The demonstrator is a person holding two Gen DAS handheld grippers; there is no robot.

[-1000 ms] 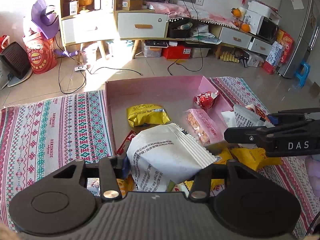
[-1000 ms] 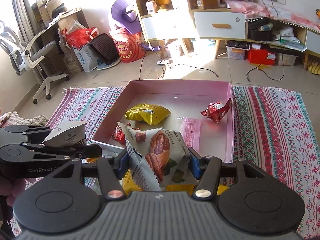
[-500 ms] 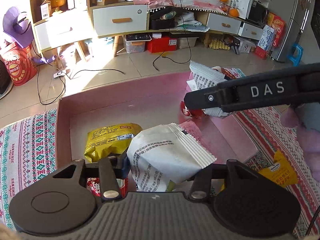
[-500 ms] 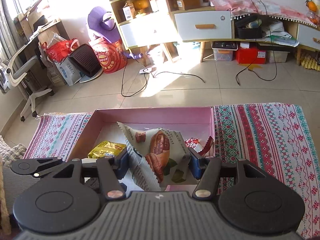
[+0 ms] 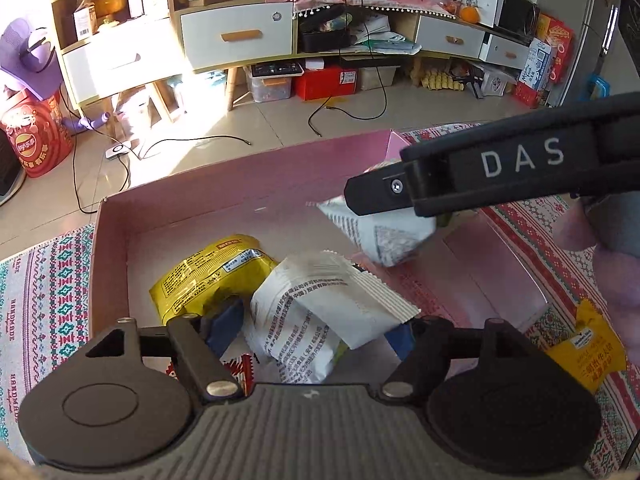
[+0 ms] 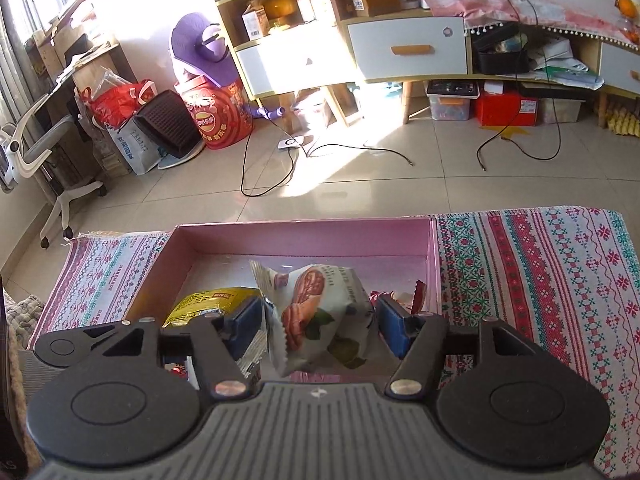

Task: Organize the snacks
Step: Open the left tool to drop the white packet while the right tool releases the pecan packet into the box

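The pink box (image 5: 248,184) sits on the patterned cloth (image 6: 540,272) as the one collecting place, which is why you have both grippers tipped down over its open top. A yellow packet (image 5: 208,276) already lies flat on its floor at the near left, and a red wrapper (image 6: 404,298) rests by the right wall.

Your left gripper (image 5: 316,332) has its jaws well apart; the white printed pouch (image 5: 320,312) sits loose between them, touching neither pad, so it looks let go over the box floor. Your right gripper (image 6: 318,322) hangs over the near right of the box with the nut-picture pouch (image 6: 320,312) between its blue pads; there is a gap at the left pad, and whether the right pad touches is hard to tell.

Against the earlier frames: both pouches were then pinched tight and both jaws have just been opening. A second ago both grippers hung short of the box, over its near edge, and they have carried forward over its inside. One yellow packet (image 5: 588,352) is still out on the cloth, near right.
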